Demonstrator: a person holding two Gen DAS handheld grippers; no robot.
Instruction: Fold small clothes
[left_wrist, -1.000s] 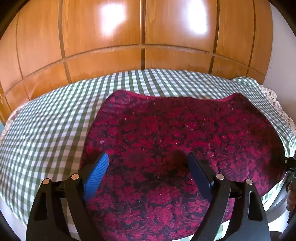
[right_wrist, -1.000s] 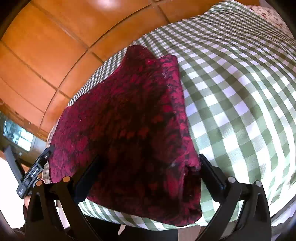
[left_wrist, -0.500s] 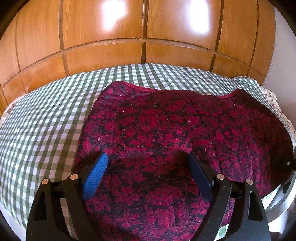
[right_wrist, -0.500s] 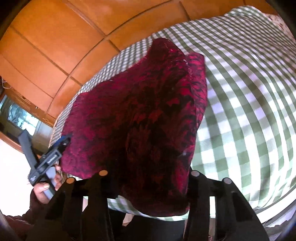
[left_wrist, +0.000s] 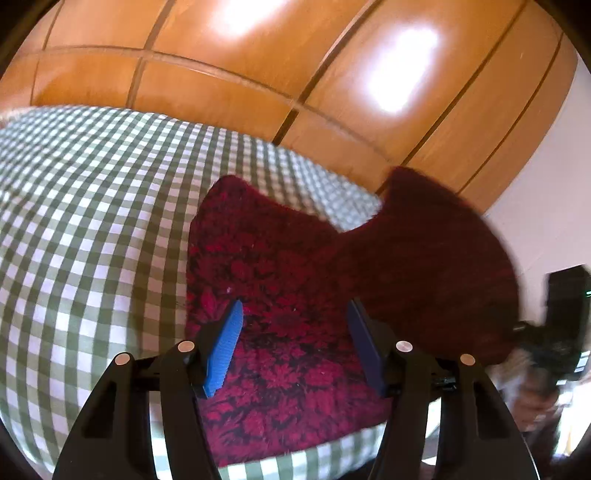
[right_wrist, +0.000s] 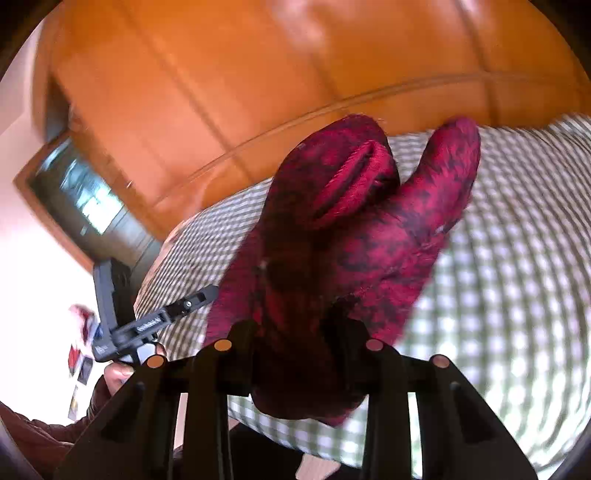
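Observation:
A dark red floral garment (left_wrist: 280, 332) lies on the green checked bedcover (left_wrist: 92, 229). My left gripper (left_wrist: 293, 345) is open above its near part, blue pads (left_wrist: 225, 347) apart, empty. The garment's right side (left_wrist: 436, 280) is lifted off the bed and folds over toward the left. My right gripper (right_wrist: 299, 354) is shut on the garment (right_wrist: 351, 236), which bunches up in front of it and hides the fingertips. The left gripper also shows in the right wrist view (right_wrist: 147, 328), low at the left.
A wooden panelled wardrobe (left_wrist: 258, 62) stands behind the bed. A white wall (left_wrist: 546, 206) is at the right. The bed's near edge (left_wrist: 303, 458) runs just below my left gripper. A dark framed opening (right_wrist: 81, 206) is at the left in the right wrist view.
My right gripper has shut on the garment's right edge and lifted it up and leftward. My left gripper has swung to the left side of the garment and stays open.

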